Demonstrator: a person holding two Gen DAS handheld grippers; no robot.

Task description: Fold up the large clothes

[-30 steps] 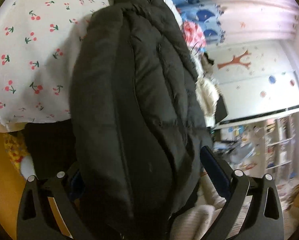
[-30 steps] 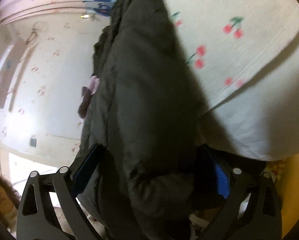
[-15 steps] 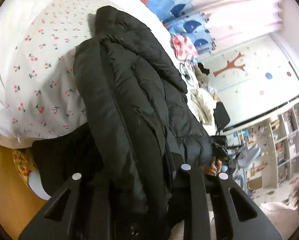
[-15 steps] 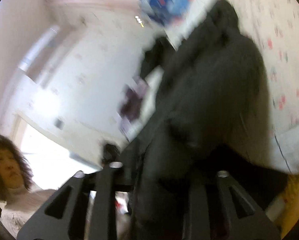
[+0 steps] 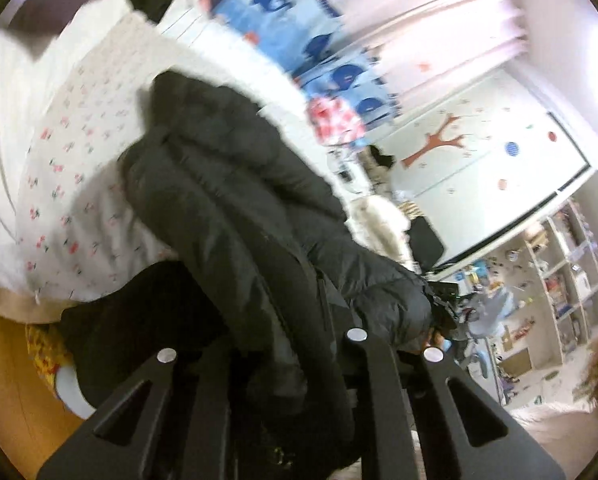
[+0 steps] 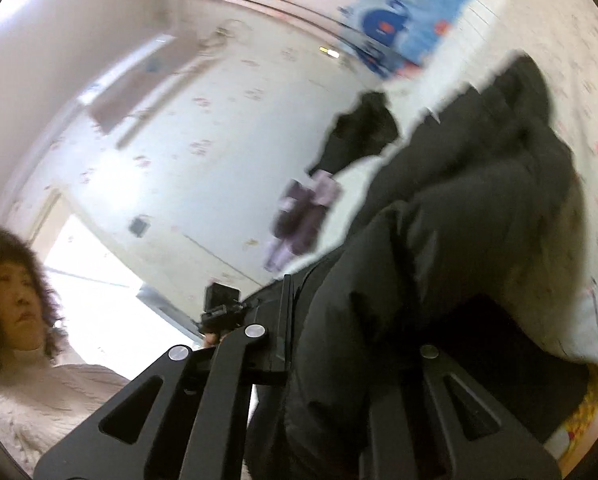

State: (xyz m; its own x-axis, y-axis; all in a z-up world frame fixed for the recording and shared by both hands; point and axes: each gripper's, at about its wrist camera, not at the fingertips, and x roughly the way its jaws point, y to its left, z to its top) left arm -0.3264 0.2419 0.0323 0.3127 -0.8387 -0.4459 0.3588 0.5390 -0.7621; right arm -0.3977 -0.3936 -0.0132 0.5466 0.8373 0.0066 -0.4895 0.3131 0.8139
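A large black puffer jacket (image 5: 235, 216) lies stretched across a bed with a white cherry-print cover (image 5: 83, 168). My left gripper (image 5: 283, 364) is shut on the jacket's near edge, and the fabric bulges up between its black fingers. In the right wrist view the same jacket (image 6: 459, 248) runs away toward the bed. My right gripper (image 6: 339, 360) is shut on its other near edge, and the fabric hides the fingertips. Both ends are lifted off the bed's edge.
The person (image 6: 15, 300) in a white knit sweater stands at the left. Blue whale-print curtains (image 5: 299, 40) hang behind the bed. Other clothes (image 5: 335, 120) lie on the far side. Shelves (image 5: 559, 272) stand at the right. The wooden bed frame (image 5: 7, 380) is at the lower left.
Both grippers closed on the jacket's near edge, from wide open one second ago, and pulled back and up. More of the bed and room shows in both views.
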